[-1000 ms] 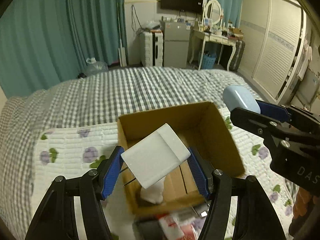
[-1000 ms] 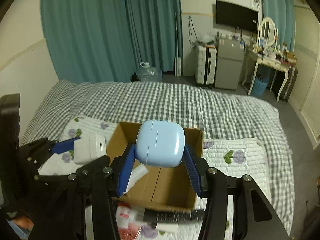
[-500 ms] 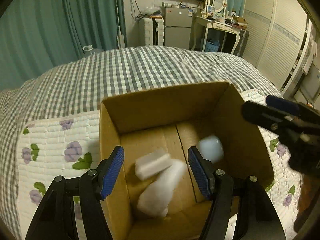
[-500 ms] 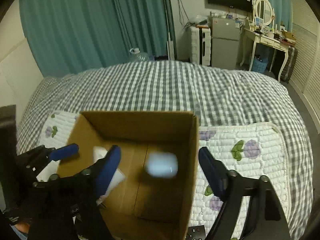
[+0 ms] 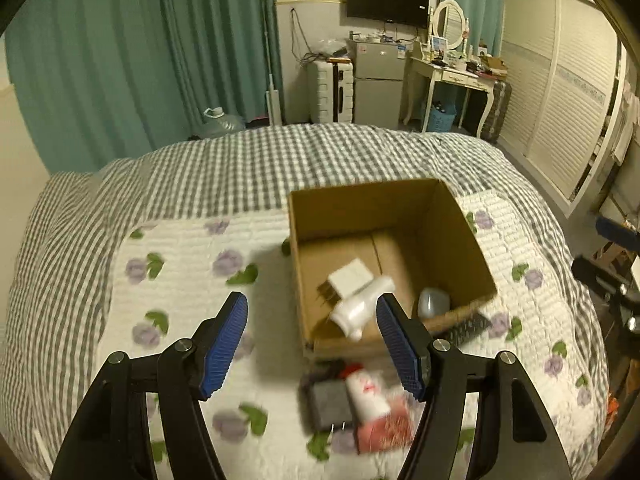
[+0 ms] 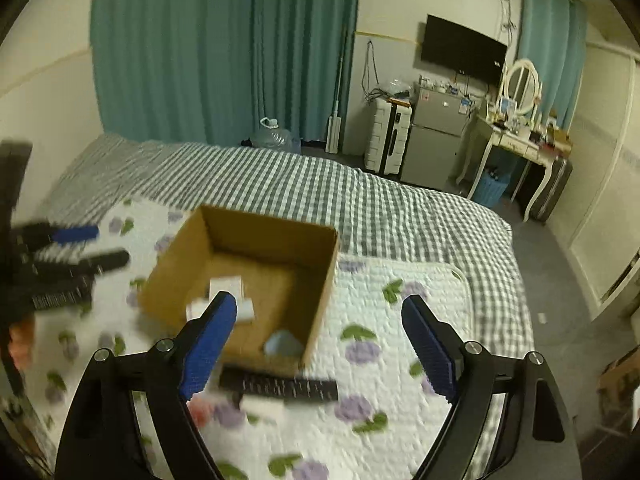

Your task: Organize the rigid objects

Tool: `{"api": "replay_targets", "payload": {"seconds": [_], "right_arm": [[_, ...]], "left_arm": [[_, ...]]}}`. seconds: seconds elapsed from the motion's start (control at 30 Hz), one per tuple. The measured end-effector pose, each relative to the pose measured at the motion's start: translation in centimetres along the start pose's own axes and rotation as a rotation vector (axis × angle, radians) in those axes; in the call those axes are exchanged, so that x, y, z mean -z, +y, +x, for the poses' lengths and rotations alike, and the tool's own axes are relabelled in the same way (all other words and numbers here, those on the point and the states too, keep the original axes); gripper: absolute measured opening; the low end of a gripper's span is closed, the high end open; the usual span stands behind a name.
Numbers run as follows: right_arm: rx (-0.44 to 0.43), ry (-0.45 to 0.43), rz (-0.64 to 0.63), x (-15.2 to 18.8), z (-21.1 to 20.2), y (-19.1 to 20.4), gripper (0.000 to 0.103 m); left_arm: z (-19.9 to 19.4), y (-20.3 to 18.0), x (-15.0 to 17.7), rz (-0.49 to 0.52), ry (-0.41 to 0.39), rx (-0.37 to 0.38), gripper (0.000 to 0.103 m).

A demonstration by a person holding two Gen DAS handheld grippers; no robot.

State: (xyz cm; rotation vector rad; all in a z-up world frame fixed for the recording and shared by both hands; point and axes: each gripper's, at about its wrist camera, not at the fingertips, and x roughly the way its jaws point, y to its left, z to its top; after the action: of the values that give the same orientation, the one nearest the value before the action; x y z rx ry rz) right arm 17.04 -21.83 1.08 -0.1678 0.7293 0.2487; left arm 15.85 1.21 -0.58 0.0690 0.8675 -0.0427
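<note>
An open cardboard box (image 5: 460,236) (image 6: 324,280) sits on the bed. Inside lie a white charger block (image 5: 350,278) (image 6: 226,284), a white bottle (image 5: 360,306) and a pale blue case (image 5: 434,302) (image 6: 284,344). My left gripper (image 5: 312,344) is open and empty, above the quilt left of and nearer than the box. My right gripper (image 6: 320,344) is open and empty, above the box's near right corner. A black remote (image 6: 280,386) (image 5: 466,326) lies by the box's near side.
A grey block (image 5: 330,402), a white-and-red tube (image 5: 366,394) and a red packet (image 5: 386,428) lie on the floral quilt (image 5: 180,272) near the box. A checked blanket (image 6: 320,184) covers the far bed. Furniture stands beyond the bed.
Both grippers opened and dropped the white charger and the blue case into the box, then pulled back up and away, the left one moving left.
</note>
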Motion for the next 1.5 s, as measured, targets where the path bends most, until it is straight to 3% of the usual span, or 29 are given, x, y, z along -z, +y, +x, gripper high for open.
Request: {"api": "replay_targets", "payload": {"seconds": [0.2,0.33,0.5,0.77,1.03,1.13,1.17,1.23,1.5], "right_arm": [[0.001,0.058,-0.026,5.8,-0.3,1.8,0.085],[0.011,0.121,-0.033,9.5,2.4,3.2,0.085],[-0.002,0.187,-0.081,12.1,6.2,5.2,0.085],[-0.015,0.253,-0.151,12.8,12.3,8.1,0.085],[0.049,0.301,-0.206,12.7,16.4,9.8,0.084],[0.086,0.304,-0.206,12.6,17.3,9.7,0.079],[0.091,0.301,-0.213,12.6,17.4,9.8,0.073],[0.122,0.294,-0.246,12.7,17.4,10.2,0.062],[0.145,0.191,-0.255,13.2,12.7,9.7,0.027]], "left_arm": [[1.1,-0.1,5.5,-0.036,0.07,-0.004,0.07],[4.1,-0.6,9.1,-0.05,0.136,-0.04,0.07],[8.4,-1.3,12.6,-0.053,0.234,-0.034,0.07],[11.9,-1.9,13.6,-0.036,0.294,-0.065,0.07],[13.6,-1.2,13.3,-0.044,0.31,-0.071,0.07],[13.7,-1.1,13.2,-0.044,0.306,-0.065,0.067],[13.6,-1.1,13.3,-0.043,0.304,-0.062,0.065],[13.2,-1.1,13.3,-0.043,0.293,-0.014,0.044],[10.1,-0.3,13.4,-0.054,0.266,0.002,0.039]]}}
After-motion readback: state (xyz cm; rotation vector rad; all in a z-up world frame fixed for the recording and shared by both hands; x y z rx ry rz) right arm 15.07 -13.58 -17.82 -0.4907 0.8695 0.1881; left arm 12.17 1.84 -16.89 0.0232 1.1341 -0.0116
